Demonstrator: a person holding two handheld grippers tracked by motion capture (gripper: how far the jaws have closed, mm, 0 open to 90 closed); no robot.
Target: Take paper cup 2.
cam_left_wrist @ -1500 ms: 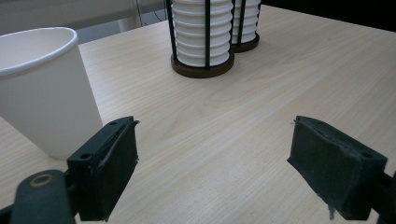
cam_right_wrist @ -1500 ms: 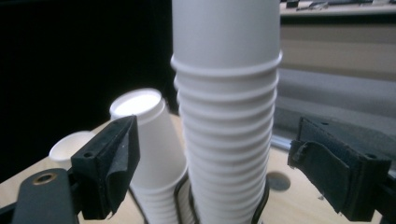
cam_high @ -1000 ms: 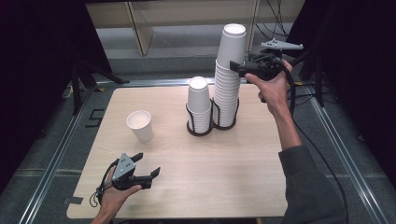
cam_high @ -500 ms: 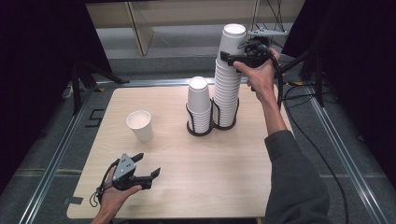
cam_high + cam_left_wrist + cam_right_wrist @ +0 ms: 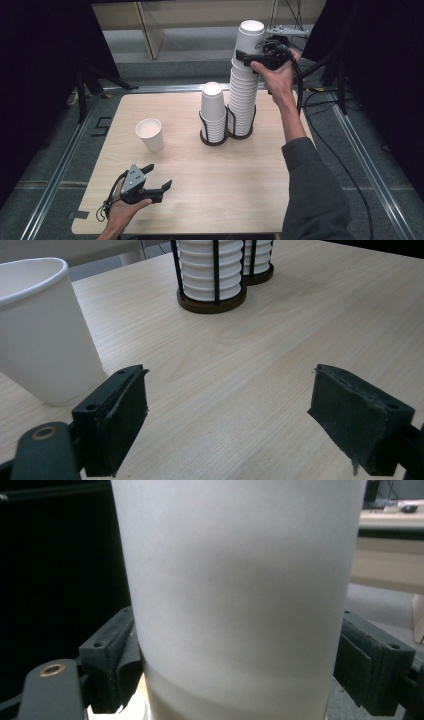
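A tall stack of white paper cups (image 5: 244,95) and a shorter stack (image 5: 213,112) stand in black wire holders at the back middle of the table. My right gripper (image 5: 248,57) is raised at the tall stack's top. It is open, one jaw on each side of the top cup (image 5: 250,37). In the right gripper view that cup (image 5: 240,580) spans the whole gap of the gripper (image 5: 240,680). My left gripper (image 5: 159,176) rests near the front left edge, open and holding nothing (image 5: 227,425). A single white cup (image 5: 150,134) stands upright beyond it, close by the left jaw (image 5: 40,330).
The light wooden table (image 5: 260,190) is bare across its front and right. In the left gripper view the shorter stack's round dark base (image 5: 212,302) stands ahead. Dark stands and cables (image 5: 325,100) run along the floor at the right, and a metal rail (image 5: 65,160) frames the left.
My right gripper has moved left, up to the top of the tall stack, and its jaws now straddle the top cup. The left gripper has stayed still.
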